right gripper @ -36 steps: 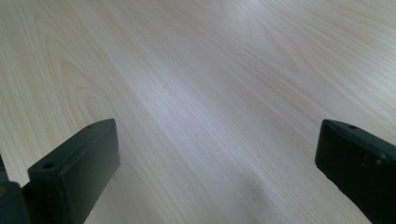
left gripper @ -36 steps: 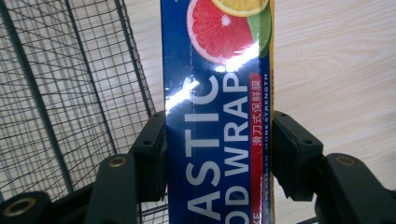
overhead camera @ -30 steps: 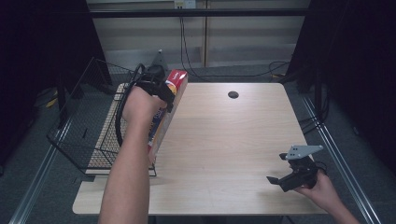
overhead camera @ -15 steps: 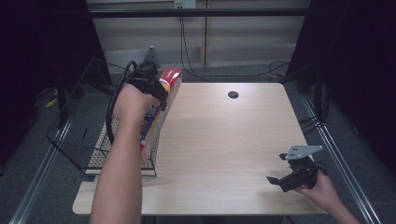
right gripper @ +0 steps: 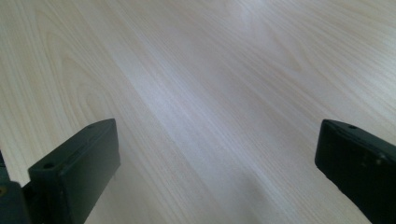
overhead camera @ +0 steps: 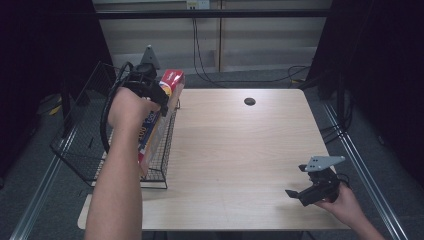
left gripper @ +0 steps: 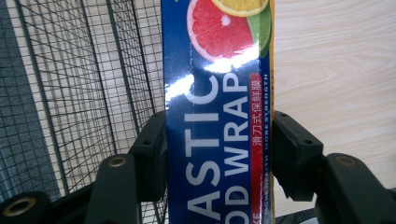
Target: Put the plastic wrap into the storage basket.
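A long blue box of plastic food wrap [overhead camera: 159, 112] with a red end and citrus pictures is held tilted over the right wall of a black wire basket [overhead camera: 85, 145]. My left gripper [overhead camera: 157, 97] is shut on it, and in the left gripper view both pads press the sides of the plastic wrap box [left gripper: 217, 116], with the wire basket [left gripper: 70, 93] mesh behind. My right gripper [overhead camera: 296, 192] rests low at the table's front right, jaws wide apart. In the right gripper view my right gripper [right gripper: 217, 168] has nothing between its fingers.
The light wooden table [overhead camera: 240, 155] has a round cable hole [overhead camera: 249, 101] near its far edge. The wire basket sits at the table's left edge and overhangs the grey floor. Cables [overhead camera: 200, 55] hang at the back wall.
My left hand has carried the box leftward and slightly up, from over the table's left edge to above the basket wall. The right gripper has stayed still.
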{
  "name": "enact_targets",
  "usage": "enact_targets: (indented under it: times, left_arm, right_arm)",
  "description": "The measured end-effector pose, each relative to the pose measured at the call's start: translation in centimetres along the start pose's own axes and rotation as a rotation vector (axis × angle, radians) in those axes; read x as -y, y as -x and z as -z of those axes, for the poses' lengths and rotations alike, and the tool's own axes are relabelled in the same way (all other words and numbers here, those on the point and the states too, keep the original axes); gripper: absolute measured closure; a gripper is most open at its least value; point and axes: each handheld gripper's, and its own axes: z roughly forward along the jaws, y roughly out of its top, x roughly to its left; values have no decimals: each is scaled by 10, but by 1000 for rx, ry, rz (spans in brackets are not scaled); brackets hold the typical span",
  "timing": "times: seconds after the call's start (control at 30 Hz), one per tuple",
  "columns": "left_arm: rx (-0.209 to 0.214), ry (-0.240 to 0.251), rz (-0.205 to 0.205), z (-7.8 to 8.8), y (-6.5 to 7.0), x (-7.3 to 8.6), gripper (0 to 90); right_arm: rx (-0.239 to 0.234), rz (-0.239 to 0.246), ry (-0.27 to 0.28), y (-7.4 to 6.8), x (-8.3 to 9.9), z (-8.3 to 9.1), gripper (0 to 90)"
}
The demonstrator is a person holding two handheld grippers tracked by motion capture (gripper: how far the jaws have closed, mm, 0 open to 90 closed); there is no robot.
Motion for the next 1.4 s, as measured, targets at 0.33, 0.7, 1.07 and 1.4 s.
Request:
enact_targets:
  times: [0.33,0.7,1.07,1.4]
  left_arm:
    - [0,14,23,9,-13,4,451]
    - [-11,25,46,17,-29,10,451]
    - [-23,24,76,20,-43,17,451]
    - [-34,36,98,27,-54,20,451]
  right_arm:
    - [-13,2,0,1,0,-1,0]
    - [-4,2,4,-1,-1,-2,0]
    - [-5,1,-2,-3,-2,-2,2]
    - [-10,8,-3,-3,-2,-4,4]
